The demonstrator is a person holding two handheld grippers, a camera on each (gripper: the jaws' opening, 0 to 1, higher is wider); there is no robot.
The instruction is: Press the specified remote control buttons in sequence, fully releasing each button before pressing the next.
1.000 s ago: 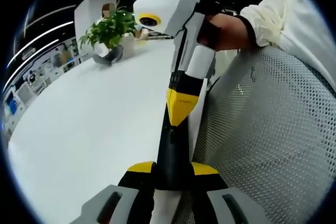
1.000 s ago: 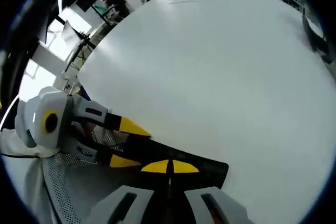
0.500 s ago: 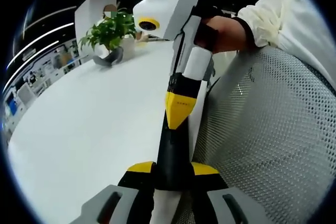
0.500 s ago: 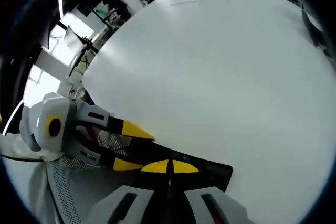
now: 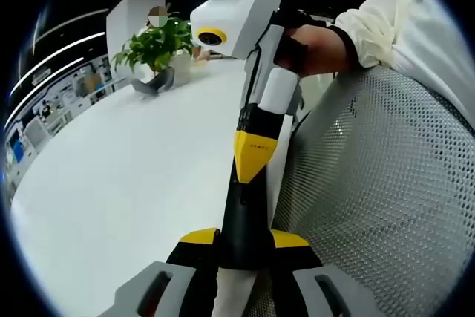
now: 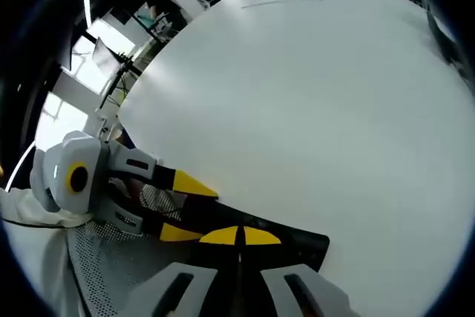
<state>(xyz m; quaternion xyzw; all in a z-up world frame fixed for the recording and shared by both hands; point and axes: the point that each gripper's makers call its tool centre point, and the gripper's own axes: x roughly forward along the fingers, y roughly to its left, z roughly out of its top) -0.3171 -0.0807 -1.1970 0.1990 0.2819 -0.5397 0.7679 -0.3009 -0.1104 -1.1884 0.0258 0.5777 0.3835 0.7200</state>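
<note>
1. At the left, the white table point(image 5: 133, 161) is lying bare, with a potted plant point(image 5: 156, 42) standing at its far edge, well apart from the work.
2. In the middle of the left gripper view, the left gripper point(image 5: 243, 239) is clenching the black remote point(image 5: 241, 209) between its yellow-tipped jaws, holding it off the table's near edge and pointing away from the camera.
3. The right gripper point(image 5: 254, 155) is coming down from above with its jaws closed together into one yellow wedge. The tip is resting on the remote's upper face, and the buttons themselves are too dark to make out.
4. In the right gripper view, its closed tips point(image 6: 239, 237) are sitting on the remote point(image 6: 297, 246), while the left gripper point(image 6: 185, 209) is gripping it from the left.
5. At the right, a mesh chair back point(image 5: 371, 198) and a pale sleeve point(image 5: 386, 20) are crowding the space.
6. To press well, I judge that the left grip should be bracing firmly while the wedge pushes straight down on one button. It should then lift fully clear before shifting along.
</note>
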